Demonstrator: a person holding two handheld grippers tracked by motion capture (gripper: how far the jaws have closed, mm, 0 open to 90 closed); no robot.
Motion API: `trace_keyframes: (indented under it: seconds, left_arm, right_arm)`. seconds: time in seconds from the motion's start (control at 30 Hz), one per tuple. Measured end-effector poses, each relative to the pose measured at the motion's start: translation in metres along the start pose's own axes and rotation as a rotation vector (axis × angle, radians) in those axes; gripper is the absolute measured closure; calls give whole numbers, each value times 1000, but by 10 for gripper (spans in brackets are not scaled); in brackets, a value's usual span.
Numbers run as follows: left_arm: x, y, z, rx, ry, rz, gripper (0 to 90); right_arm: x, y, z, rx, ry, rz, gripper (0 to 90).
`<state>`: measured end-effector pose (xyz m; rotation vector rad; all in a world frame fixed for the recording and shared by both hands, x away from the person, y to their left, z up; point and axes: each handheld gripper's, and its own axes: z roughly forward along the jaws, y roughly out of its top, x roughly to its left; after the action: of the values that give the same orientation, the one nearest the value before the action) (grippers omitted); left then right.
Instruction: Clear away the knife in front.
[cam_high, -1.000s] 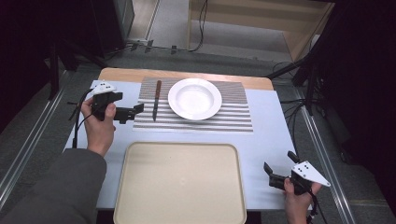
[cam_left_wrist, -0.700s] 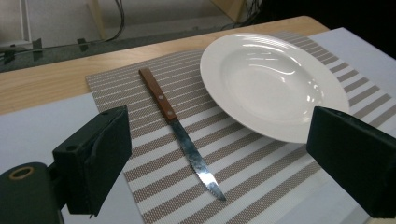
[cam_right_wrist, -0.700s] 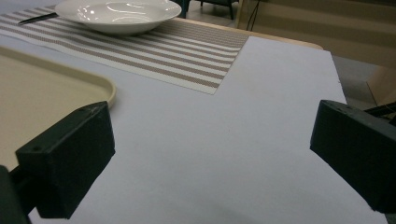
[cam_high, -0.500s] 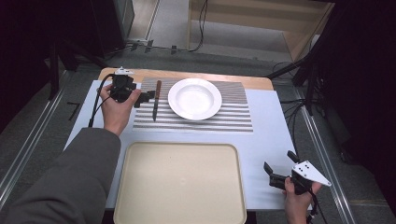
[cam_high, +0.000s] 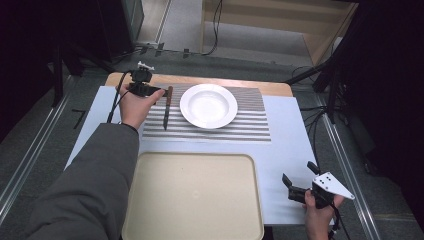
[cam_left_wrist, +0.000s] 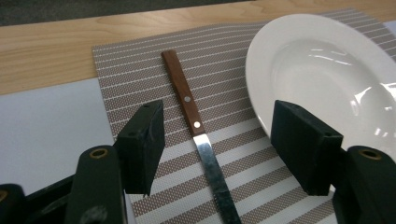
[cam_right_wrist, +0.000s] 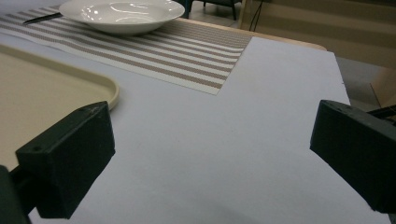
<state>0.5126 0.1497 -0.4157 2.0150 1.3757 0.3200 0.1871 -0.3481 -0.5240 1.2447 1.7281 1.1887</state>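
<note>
A knife (cam_high: 167, 107) with a brown wooden handle lies on the striped placemat (cam_high: 250, 125), left of the white plate (cam_high: 208, 105). My left gripper (cam_high: 161, 92) hovers at the knife's handle end. In the left gripper view the knife (cam_left_wrist: 189, 100) lies between the two jaws of my left gripper (cam_left_wrist: 219, 135), and neither pad touches it. These jaws have just been closing and still stand apart. My right gripper (cam_high: 299, 174) rests open at the table's near right corner. Nothing sits between the pads of my right gripper (cam_right_wrist: 212, 154).
A large beige tray (cam_high: 192, 197) lies at the near middle of the table, seen also as tray (cam_right_wrist: 46, 88). The plate (cam_left_wrist: 327, 70) sits close to the right jaw of my left gripper. Cables and stands surround the table on the floor.
The left hand moved right and away, from the table's left edge to the knife's handle. Its jaws have narrowed. The right hand has kept still.
</note>
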Motion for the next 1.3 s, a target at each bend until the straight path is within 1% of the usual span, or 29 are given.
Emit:
trace_keyframes:
  seconds: [0.03,0.13,0.2,0.27,0.43,0.5,0.57,0.7,0.73,0.8,0.87,0.93,1.1,1.23,1.3]
  left_arm:
    - [1,1,3,7,4,-5,388]
    - [0,2,14,41,21,-7,426]
    - [-1,3,21,59,21,-7,466]
    - [-4,3,28,76,29,2,497]
    - [-9,2,43,107,32,7,546]
    - [-7,2,48,124,44,5,578]
    - [-5,1,51,128,36,-5,593]
    - [-4,1,59,156,47,0,610]
    - [-3,0,60,165,57,2,610]
    - [-3,-1,64,171,61,-2,616]
    - [-2,-2,67,181,74,-11,619]
    - [0,-2,69,185,64,-21,636]
    - [-2,-4,76,185,69,-18,648]
    - [-5,-5,81,184,86,-21,661]
    - [-5,-5,82,180,103,-21,688]
  right_arm:
    - [0,0,0,0,0,0,0]
    - [0,0,0,3,-1,-6,0]
    - [0,0,0,3,1,-10,0]
    - [0,0,1,4,1,-11,0]
    - [1,0,1,5,1,-12,0]
    - [1,0,1,4,2,-12,0]
    - [0,0,0,4,6,-14,0]
    - [1,0,1,7,7,-13,0]
    - [1,0,1,8,8,-15,0]
    - [1,0,1,9,8,-20,0]
    - [1,1,1,9,8,-25,0]
    - [1,0,1,11,9,-21,0]
    - [1,0,1,9,9,-25,0]
    - [1,0,1,9,9,-26,0]
    - [2,0,1,11,8,-25,0]
